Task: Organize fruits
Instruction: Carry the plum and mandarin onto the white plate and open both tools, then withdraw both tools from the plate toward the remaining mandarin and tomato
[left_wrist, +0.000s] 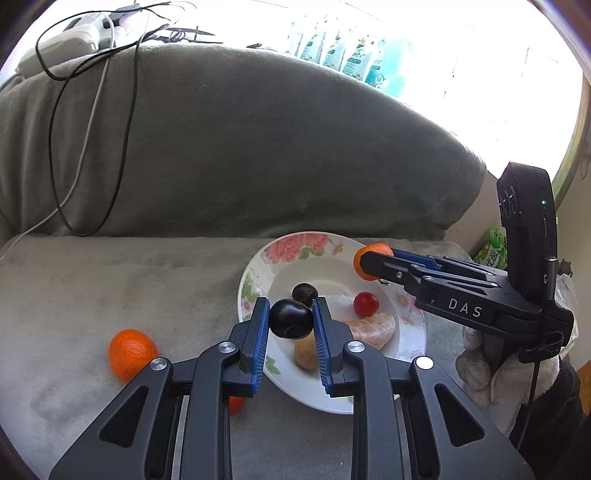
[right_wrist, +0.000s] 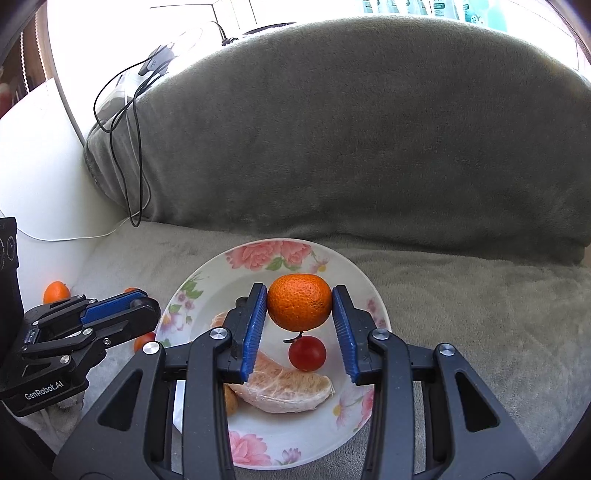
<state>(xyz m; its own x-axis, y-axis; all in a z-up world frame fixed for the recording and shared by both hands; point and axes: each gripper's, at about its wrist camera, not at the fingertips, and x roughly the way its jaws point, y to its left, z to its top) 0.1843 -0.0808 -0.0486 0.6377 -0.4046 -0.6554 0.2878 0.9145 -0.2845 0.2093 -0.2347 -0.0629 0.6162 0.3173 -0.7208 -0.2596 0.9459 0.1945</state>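
**Two fruits held over a flowered plate**

The left gripper (left_wrist: 290, 319) pinches a dark grape (left_wrist: 291, 319) above the floral plate's (left_wrist: 258, 266) near rim; the right gripper (right_wrist: 300, 308) clamps a mandarin (right_wrist: 299, 307) over the same plate, which rests on a grey sofa seat (right_wrist: 461, 314); a second dark grape (left_wrist: 305, 294), a cherry tomato (right_wrist: 307, 353) and a peeled citrus segment (right_wrist: 284, 391) lie inside; another mandarin (left_wrist: 132, 354) sits on the seat, left of the plate.

A grey plush sofa (right_wrist: 369, 147) fills the view; black and white cables (left_wrist: 92, 110) drape over its backrest at ten o'clock, teal-labelled pouches (left_wrist: 351, 51) line the bright sill at one o'clock, a green packet (left_wrist: 493, 251) at three
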